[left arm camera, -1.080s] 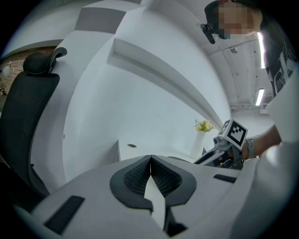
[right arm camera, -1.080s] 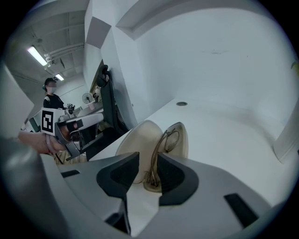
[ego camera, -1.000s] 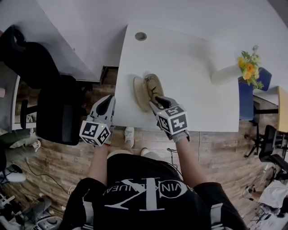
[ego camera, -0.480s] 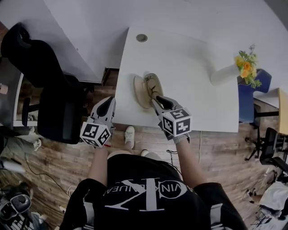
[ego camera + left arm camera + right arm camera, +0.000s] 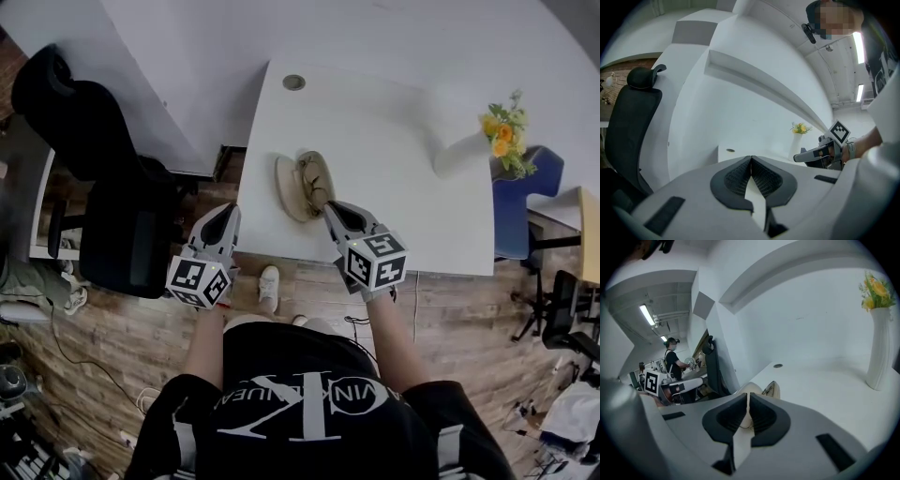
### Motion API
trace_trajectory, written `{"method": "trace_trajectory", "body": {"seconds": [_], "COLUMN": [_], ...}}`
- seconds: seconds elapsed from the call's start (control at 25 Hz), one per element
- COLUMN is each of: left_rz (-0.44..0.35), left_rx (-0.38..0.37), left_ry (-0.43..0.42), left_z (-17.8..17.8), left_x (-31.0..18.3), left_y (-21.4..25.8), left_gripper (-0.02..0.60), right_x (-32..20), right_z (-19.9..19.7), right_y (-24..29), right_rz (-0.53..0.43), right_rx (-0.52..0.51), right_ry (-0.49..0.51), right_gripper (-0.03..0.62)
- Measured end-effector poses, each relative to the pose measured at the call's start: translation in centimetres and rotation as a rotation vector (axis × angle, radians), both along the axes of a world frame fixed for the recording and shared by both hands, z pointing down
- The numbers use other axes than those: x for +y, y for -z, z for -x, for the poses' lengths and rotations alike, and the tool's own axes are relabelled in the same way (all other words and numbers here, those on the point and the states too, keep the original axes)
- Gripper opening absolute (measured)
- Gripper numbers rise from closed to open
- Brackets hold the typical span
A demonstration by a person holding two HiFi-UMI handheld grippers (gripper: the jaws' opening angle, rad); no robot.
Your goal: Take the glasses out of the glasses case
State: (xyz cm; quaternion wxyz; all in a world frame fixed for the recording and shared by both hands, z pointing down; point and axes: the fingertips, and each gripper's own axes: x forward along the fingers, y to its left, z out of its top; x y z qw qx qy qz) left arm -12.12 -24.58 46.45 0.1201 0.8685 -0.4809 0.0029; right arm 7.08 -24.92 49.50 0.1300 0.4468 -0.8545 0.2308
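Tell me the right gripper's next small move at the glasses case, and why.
Probably raise the right gripper slowly to draw the glasses out of the case. Its fingers have just been closing and stand nearly together at the case's near end, seemingly on a thin part of the glasses. The shut left gripper is off the table, so nothing steadies the case.

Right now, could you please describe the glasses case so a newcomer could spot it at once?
On the white table, find the round hole near the far left corner. Towards the person from it lies the glasses case: an open beige oval shell, unlike the tall white vase at the right.
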Motion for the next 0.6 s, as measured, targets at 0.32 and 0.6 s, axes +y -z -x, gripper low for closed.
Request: {"method": "trace_trajectory", "body": {"seconds": [0.32,0.6], "left_rz": [-0.034,-0.06], "left_rx": [-0.01,-0.014], "left_ry": [0.011,0.031], "left_z": [-0.8,-0.6], "left_x": [1.7,3.8], "left_y": [1.4,2.8], "left_gripper": [0.015,0.015], "right_x": [1.6,3.8], "right_z": [-1.7,-2.7], "right_y": [2.3,3.6], "right_rz": [-0.101,-0.137], "right_rx": [-0.009,-0.01], "right_ry": [-0.006,-0.008], "right_gripper": [0.029,0.028]}}
